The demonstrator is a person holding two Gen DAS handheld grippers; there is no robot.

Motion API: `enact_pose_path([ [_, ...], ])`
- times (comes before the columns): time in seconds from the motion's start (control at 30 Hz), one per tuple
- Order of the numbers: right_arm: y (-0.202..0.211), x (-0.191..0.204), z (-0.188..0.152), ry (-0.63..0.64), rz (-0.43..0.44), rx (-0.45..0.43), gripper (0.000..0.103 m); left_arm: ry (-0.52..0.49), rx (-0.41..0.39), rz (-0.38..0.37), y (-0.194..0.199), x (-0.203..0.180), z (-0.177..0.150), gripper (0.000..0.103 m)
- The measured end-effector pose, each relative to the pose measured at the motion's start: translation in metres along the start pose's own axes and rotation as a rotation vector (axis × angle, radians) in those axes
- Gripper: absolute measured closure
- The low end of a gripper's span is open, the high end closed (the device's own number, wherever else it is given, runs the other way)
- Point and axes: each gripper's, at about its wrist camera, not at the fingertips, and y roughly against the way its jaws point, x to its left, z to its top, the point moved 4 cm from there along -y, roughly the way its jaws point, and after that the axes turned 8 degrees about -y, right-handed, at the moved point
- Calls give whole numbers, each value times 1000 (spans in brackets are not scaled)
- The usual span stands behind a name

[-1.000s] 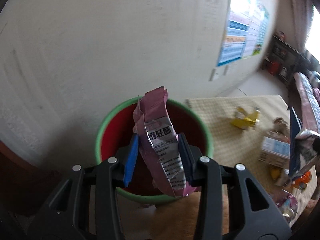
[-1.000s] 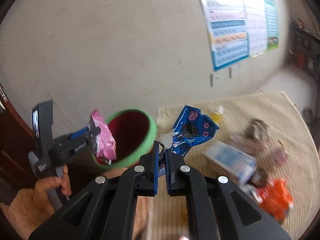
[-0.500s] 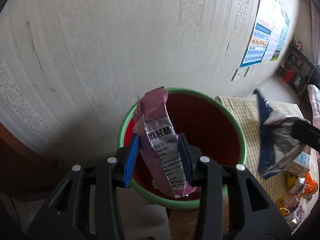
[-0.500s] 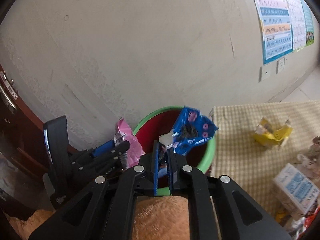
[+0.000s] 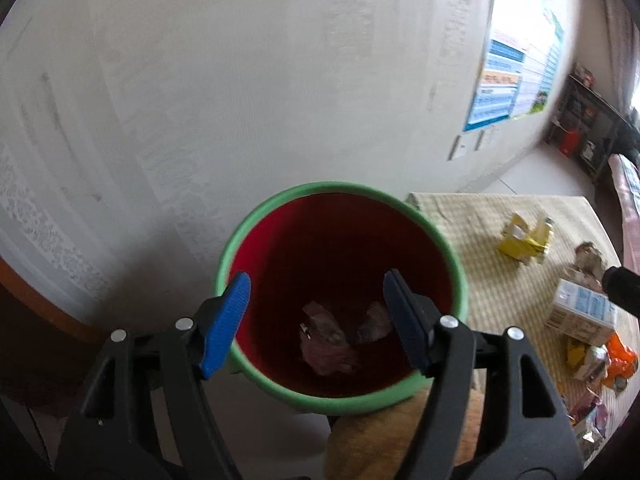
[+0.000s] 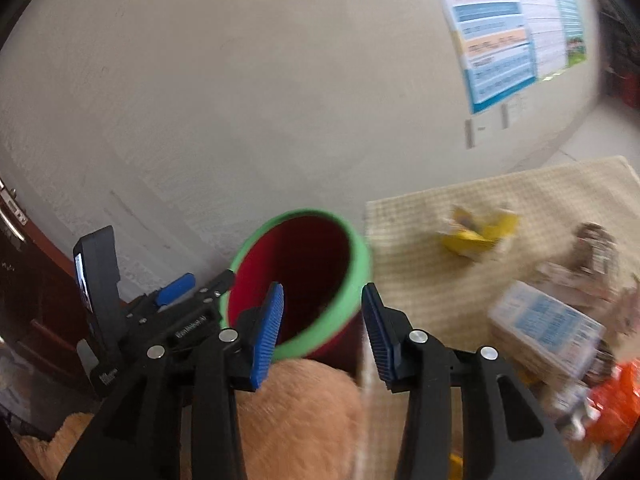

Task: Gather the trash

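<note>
1. The left hand-held gripper [image 5: 316, 300] hangs over the mouth of the bin [image 5: 456, 264], a red bucket with a green rim. Its jaws are opening and nothing is between them: released.
2. Crumpled wrappers [image 5: 332, 340], pinkish and grey, lie at the bottom of the bin, seen from the left wrist between the blue pads [image 5: 226, 320].
3. The right hand-held gripper [image 6: 322, 320] sits near the bin's right side. Its jaws are also opening with nothing between them: released. The bin [image 6: 352, 280] shows through the gap.
4. From the right wrist, the left hand-held gripper [image 6: 188, 292] stands at the left of the bin, close to its rim.
5. The bin stands close against the pale wall [image 5: 240, 100]; a dark wooden door [image 6: 24, 280] lies further left.
6. Right of the bin a checked mat [image 5: 500, 280] covers the floor and carries more trash: a yellow wrapper [image 5: 520, 238], a white and blue carton [image 5: 580, 316], an orange packet [image 5: 618, 360] and a crumpled grey piece [image 5: 588, 256].
7. The mat between the bin and the yellow wrapper is bare.
8. An orange furry surface [image 6: 304, 412] sits at the near edge under both grippers; what it is cannot be told.
9. A poster [image 6: 512, 32] hangs on the wall at far right.
</note>
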Motion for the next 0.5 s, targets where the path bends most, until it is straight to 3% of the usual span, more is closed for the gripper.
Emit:
enact_pose_path([
  [0.2,56,-64,-10,-43,-161,-73,55,-61,-15,-68,15,-39,3,37],
  [0.43,113,-180,-47,-161,-529,-106,47,-113,17,-184,26,-96,1,36],
  [0.5,118,-210,-64,-235,-564,-86,47,-118,37,-226,26,-114,0,31],
])
